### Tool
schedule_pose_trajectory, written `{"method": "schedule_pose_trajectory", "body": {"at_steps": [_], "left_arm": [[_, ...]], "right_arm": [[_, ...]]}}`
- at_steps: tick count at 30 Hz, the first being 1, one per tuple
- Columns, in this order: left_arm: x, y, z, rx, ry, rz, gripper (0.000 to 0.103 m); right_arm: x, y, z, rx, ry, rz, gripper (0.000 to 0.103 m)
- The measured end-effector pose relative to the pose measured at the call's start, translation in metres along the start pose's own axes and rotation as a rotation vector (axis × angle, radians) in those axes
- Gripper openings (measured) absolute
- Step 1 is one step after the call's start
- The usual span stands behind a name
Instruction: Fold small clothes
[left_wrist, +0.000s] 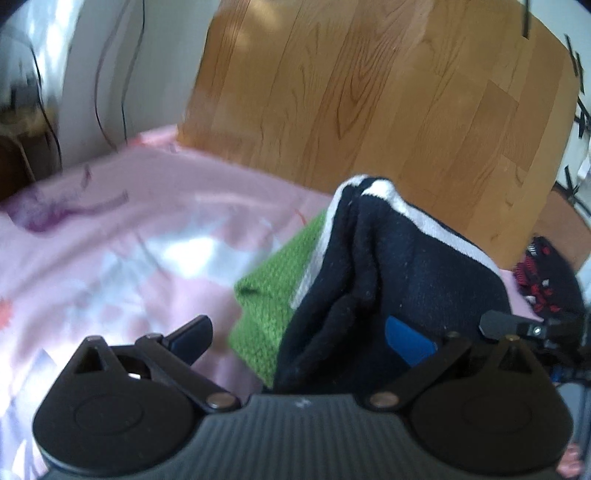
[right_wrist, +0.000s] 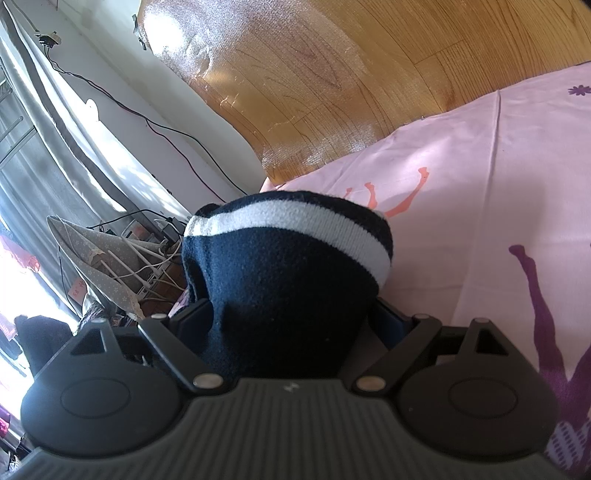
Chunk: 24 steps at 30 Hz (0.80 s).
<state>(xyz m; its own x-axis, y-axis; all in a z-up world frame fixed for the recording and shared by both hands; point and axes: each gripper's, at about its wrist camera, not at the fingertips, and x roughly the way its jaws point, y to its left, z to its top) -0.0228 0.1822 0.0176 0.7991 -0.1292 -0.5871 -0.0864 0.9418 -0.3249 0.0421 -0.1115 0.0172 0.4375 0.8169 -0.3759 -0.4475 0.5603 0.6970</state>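
right gripper (right_wrist: 291, 314): jaws stand wide, packed full with a navy knitted garment with a white stripe (right_wrist: 295, 258); cloth fills the gap from finger to finger, so it reads as a grip on a thick bundle.
left gripper (left_wrist: 306, 332): jaws spread wide; left finger (left_wrist: 192, 334) bare over the sheet, the same navy garment (left_wrist: 388, 288) bunched against the blue pad of the other finger; not pinched.
garment from the claws: straight ahead of both, rising away from the fingers, striped hem at the far end.
nearer hand: right, judged; it already has the bundle.
next out: green knitted piece (left_wrist: 269, 299), just left of the navy one, partly under it.
further: dark red-patterned garment (left_wrist: 546, 280), far right.
underneath: pink printed bedsheet (left_wrist: 129, 240); wooden headboard (left_wrist: 369, 92) behind.
count: three garments, two grippers.
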Motion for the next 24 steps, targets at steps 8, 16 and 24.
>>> {"method": "schedule_pose_trajectory", "body": {"at_steps": [8,16,24], "left_arm": [[0.002,0.022,0.014,-0.08,0.179,-0.149,0.103],[0.001,-0.027,0.001,0.07,0.108,-0.14,0.096],[-0.03,0.006,0.088,-0.028,-0.165,-0.078,0.082]], "right_arm": [[0.001,-0.003,0.001,0.001,0.008,0.012,0.093],[0.004,0.015,0.0,-0.099,0.044,-0.032,0.066],[0.05,0.087,0.078,-0.4,-0.042,0.102,0.056]]}}
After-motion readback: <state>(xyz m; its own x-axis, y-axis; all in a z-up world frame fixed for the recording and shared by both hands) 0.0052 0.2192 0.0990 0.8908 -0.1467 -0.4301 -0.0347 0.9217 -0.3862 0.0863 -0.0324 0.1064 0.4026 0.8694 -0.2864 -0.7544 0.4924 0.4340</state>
